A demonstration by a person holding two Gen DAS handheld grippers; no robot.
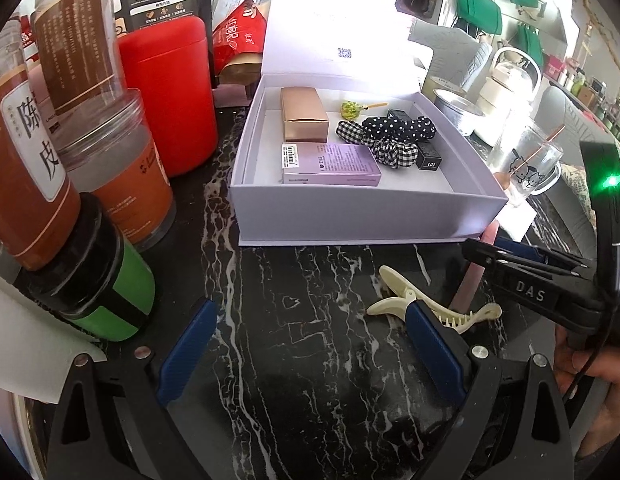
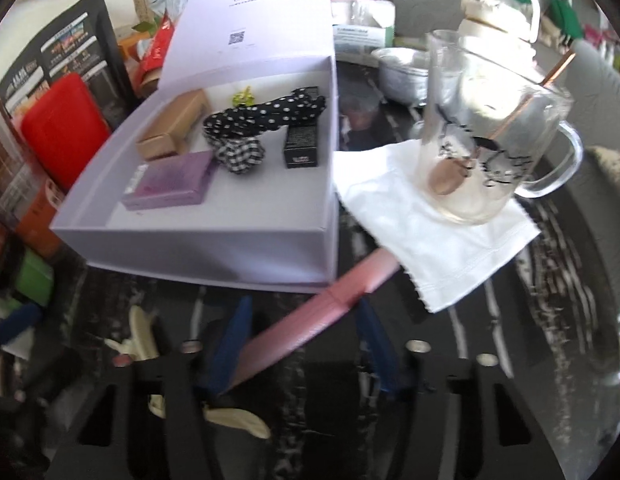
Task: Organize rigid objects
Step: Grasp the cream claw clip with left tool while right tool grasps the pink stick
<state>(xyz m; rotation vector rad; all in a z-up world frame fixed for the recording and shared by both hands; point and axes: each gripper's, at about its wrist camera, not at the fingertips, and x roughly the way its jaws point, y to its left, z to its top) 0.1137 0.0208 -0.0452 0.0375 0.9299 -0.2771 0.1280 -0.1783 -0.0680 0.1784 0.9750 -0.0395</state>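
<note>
1. Framing a stretch of bare black marble tabletop (image 1: 310,360), the left gripper (image 1: 310,340) holds its blue-padded jaws wide with nothing between them; a cluster of jars and a matte red canister (image 1: 166,96) stands at its left

2. Sitting open mid-table, the lavender cardboard box (image 1: 349,216) already holds a gold carton (image 1: 304,114), a purple flat box (image 1: 329,164), polka-dot and gingham scrunchies (image 1: 389,136) and a black lipstick case (image 1: 427,156), which suggests the sorting is well along

3. Lying on the marble just in front of the box, a cream plastic claw clip (image 1: 405,300), toothed and curved, partly hides behind the left gripper's right pad

4. Straddling a long pink bar (image 2: 310,320), smooth, rigid and angled toward the box corner, the right gripper (image 2: 306,340) has its jaws set fairly wide on either side of it; whether they touch it cannot be told, so the step in hand looks like the grasp itself

5. Judging ahead, the next move calls for closing firmly across the bar, lifting it clear of the box wall and steering away from the glass mug (image 2: 481,128) standing on a white napkin (image 2: 429,232) at right
</note>
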